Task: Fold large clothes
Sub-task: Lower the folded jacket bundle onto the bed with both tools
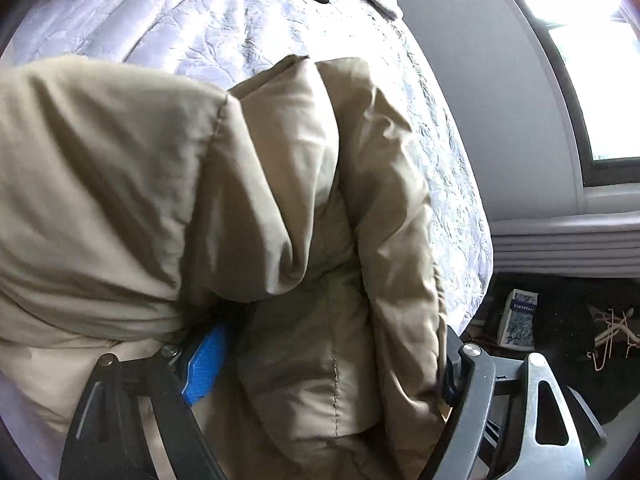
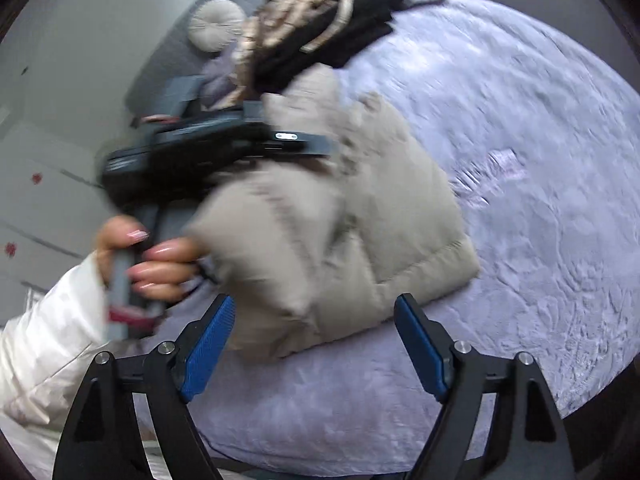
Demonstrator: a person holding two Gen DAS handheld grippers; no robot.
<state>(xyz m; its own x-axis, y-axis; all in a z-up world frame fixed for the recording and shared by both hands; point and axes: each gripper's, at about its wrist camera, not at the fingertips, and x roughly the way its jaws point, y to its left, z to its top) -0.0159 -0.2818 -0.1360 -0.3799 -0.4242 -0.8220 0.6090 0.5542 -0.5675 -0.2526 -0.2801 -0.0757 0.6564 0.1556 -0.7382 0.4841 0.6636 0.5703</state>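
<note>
A beige padded jacket [image 2: 340, 220] lies bunched on a pale lilac bedspread [image 2: 520, 160]. In the left wrist view the jacket [image 1: 200, 200] fills the frame, and my left gripper [image 1: 320, 364] stands wide apart with thick folds of the jacket between its blue pads [image 1: 206, 364]. The right pad is mostly hidden by cloth. In the right wrist view the left gripper [image 2: 224, 148] shows as a blurred black body pressed into the jacket, held by a hand [image 2: 152, 256]. My right gripper [image 2: 316, 344] is open and empty, above the bedspread near the jacket's near edge.
Black and cream clothes [image 2: 320, 20] are piled at the far end of the bed. A round cushion [image 2: 216, 26] leans on the headboard. Right of the bed are a window [image 1: 592, 60], a radiator, a book [image 1: 518, 320] and hangers [image 1: 612, 332] on the dark floor.
</note>
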